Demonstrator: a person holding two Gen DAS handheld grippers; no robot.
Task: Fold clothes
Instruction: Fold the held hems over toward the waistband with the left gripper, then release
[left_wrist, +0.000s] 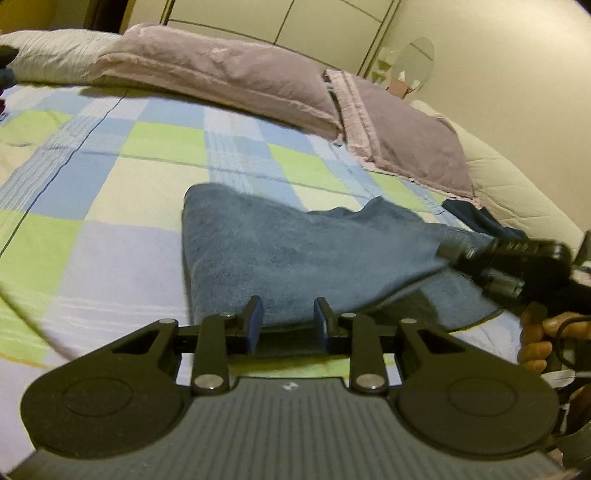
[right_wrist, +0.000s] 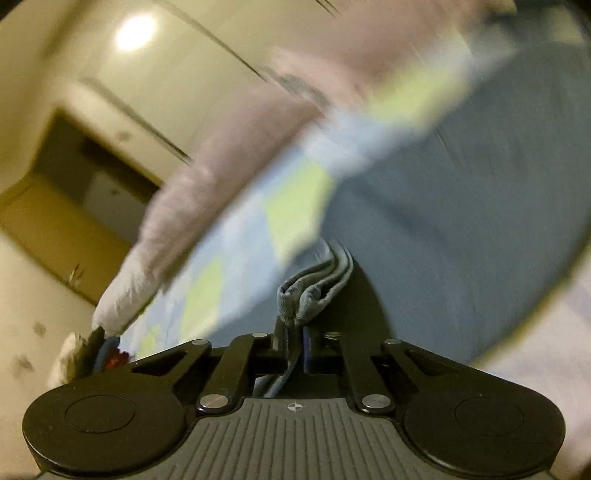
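Towel (left_wrist: 295, 251) lies on the bed (left_wrist: 110, 192), mid-fold. Left hand-held gripper (left_wrist: 288, 321) spread at its near edge, nothing pinched. Right hand-held gripper (right_wrist: 293, 339) pinches a bunched towel corner. Next: left takes an edge, then both carry the fold over

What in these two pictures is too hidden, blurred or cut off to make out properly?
- Left wrist view: the near edge of the blue towel is hidden behind the left gripper, so whether its fingers touch the cloth is unclear.
- Left wrist view: the dark garment by the pillow is partly covered by the right gripper.
- Right wrist view: motion blur smears the checked bedspread.
- Right wrist view: the small things at the bottom left are unidentifiable.
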